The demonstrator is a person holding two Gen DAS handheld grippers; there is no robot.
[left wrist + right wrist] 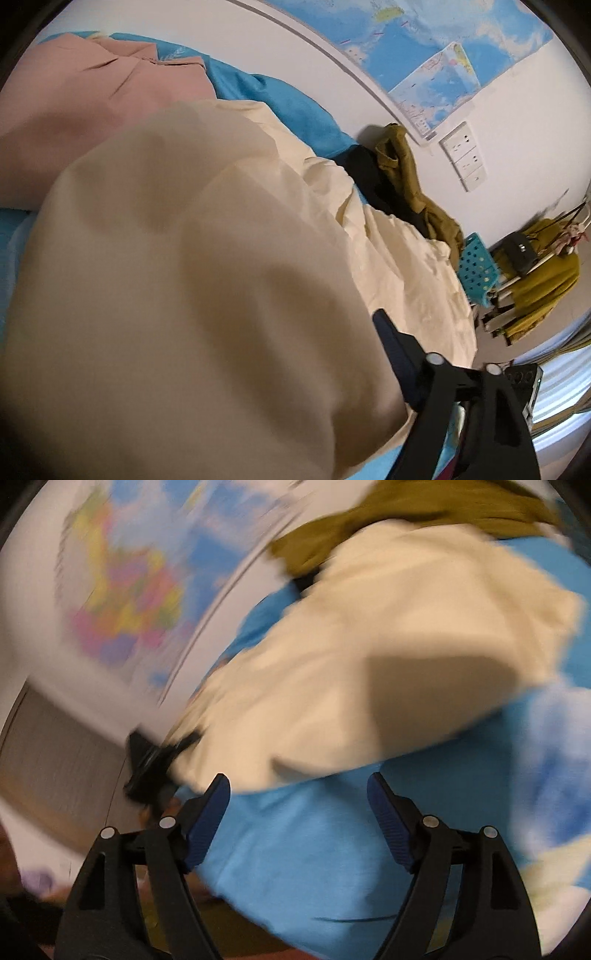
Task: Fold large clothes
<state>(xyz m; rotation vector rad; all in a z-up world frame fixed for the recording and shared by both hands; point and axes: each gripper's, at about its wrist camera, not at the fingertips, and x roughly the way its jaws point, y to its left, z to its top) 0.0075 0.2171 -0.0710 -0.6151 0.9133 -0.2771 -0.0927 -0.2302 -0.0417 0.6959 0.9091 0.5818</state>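
Note:
A large cream garment (192,258) lies on the blue bedsheet (295,110) and fills most of the left wrist view. It drapes over my left gripper (308,317): only the right finger (391,343) with its blue pad shows, so the jaws' stand is hidden. In the blurred right wrist view the cream garment (369,657) lies just beyond my right gripper (297,790), which is open over bare blue sheet (314,849) with nothing between its pads. A blurred black shape (147,764), apparently the left gripper, sits at the garment's left edge.
A pink garment (92,92) lies at the far left of the bed. Black cloth (369,177) and an olive garment (413,184) sit against the wall under a map (443,55). A blue perforated basket (476,269) and a rack with olive cloth (535,280) stand beyond the bed.

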